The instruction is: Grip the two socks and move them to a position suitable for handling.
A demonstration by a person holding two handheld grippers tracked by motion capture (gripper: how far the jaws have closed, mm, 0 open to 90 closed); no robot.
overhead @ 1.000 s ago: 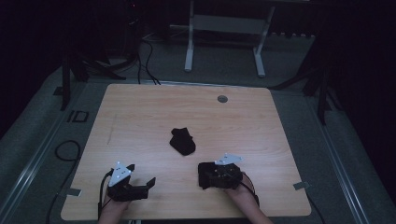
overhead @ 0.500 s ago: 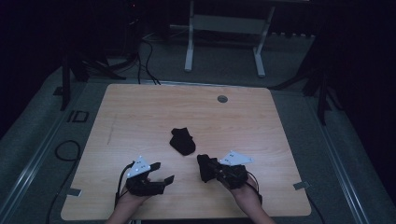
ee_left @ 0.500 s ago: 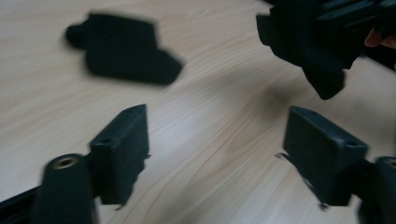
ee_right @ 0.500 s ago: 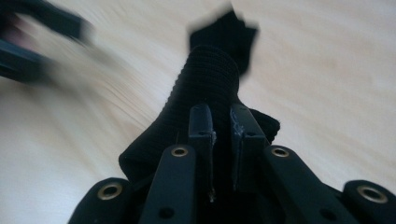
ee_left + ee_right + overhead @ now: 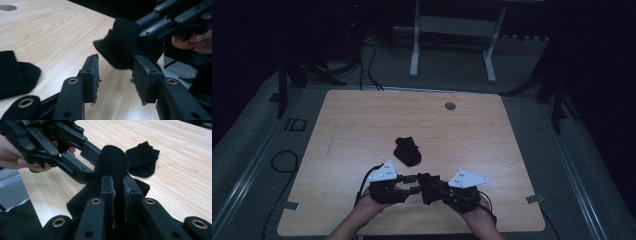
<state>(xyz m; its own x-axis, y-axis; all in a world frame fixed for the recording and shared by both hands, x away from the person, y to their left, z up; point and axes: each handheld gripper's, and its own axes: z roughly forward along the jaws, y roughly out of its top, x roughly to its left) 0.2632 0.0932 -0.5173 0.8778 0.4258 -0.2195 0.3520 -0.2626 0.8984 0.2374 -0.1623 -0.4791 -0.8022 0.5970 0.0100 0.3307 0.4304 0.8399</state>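
Closing left gripper [image 5: 115, 75] on lifted sock [image 5: 125, 47], pads not touching yet; right gripper [image 5: 118, 188] clamps it, 2nd sock [image 5: 407, 150] waits mid-frame.

A: Held sock [image 5: 110, 162]: black, ribbed knit. Second sock [image 5: 407, 151]: plain black.
B: Worktop [image 5: 362, 120]: pale wood grain. Left tool [image 5: 115, 75], right tool [image 5: 118, 187]: black, with light grey plates.

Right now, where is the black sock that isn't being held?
In the high view the loose black sock lies flat on the wooden table near its middle, just beyond the two grippers and apart from them.
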